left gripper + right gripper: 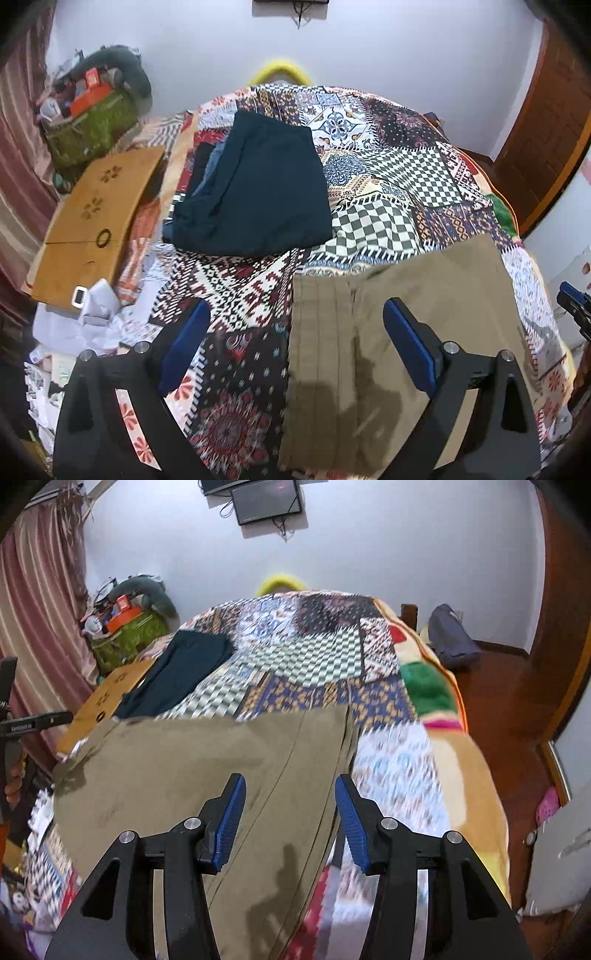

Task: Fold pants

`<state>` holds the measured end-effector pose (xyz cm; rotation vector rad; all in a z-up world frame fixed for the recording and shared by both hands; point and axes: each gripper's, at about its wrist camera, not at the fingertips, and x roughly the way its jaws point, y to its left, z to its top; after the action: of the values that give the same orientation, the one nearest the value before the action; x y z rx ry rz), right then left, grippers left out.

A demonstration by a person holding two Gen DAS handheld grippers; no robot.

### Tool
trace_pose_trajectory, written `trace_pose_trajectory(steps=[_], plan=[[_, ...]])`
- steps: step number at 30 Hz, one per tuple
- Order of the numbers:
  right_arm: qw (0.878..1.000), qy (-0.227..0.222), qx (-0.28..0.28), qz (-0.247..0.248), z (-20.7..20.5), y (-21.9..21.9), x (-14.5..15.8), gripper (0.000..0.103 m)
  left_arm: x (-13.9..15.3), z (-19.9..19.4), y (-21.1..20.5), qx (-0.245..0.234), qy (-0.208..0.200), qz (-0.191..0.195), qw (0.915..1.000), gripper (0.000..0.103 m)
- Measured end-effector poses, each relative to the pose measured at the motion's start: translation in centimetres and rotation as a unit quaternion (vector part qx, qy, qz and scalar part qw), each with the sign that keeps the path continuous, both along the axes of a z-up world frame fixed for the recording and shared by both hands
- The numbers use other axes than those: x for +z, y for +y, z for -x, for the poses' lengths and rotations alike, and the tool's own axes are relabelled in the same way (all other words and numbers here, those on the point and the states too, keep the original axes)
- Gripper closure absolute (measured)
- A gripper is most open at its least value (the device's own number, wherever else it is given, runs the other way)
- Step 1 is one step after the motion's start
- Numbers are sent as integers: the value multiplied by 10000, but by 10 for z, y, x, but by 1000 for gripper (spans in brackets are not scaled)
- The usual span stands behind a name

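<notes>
I am working over a bed (388, 166) with a patchwork cover, white wall behind. One khaki pants (399, 332) is lying lower right; one dark folded stack (258, 192) upper centre. Both my grippers, left gripper (295, 332) and right gripper (290, 812), are spreading fingers wide, holding nothing.

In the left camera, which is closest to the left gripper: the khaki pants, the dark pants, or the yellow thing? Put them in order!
1. Khaki pants, right under the left gripper.
2. Dark pants, mid-bed, left.
3. Yellow thing, past the far bed edge.
</notes>
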<state>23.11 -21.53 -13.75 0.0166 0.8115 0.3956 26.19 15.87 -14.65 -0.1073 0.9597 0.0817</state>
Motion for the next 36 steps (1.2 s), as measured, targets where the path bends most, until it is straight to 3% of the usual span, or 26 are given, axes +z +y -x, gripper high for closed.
trace_pose_trajectory(steps=[5,13,20,22,23,25,27,29,36], plan=[[9998,200,-22,-31,-48,-1,-8,55,-24,-41,4,32,485,319,9983,7],[9956,923,-134,-130,-127,3,-47,55,-66,-67,2,-44,1050,301,9940,7],[9894,1444,-158,16,-167,12,-88,56,-77,-64,1,-126,924,340,9951,7],[9889,1479,-102,102,-169,17,-96,64,-75,-62,0,-128,792,312,9963,11],[9891,1463,-79,173,-170,18,-99,65,-73,-61,0,-139,728,306,9968,19],[9888,1435,5,412,-170,22,-106,81,-73,-61,1,-191,675,381,9968,30],[9886,1384,20,591,-169,23,-110,87,-74,-62,1,-213,649,444,9967,42],[9883,1357,39,694,-169,23,-113,90,-77,-62,1,-210,649,463,9966,46],[9860,1353,-87,975,-174,30,-121,94,-83,-55,15,266,570,670,9958,46]])
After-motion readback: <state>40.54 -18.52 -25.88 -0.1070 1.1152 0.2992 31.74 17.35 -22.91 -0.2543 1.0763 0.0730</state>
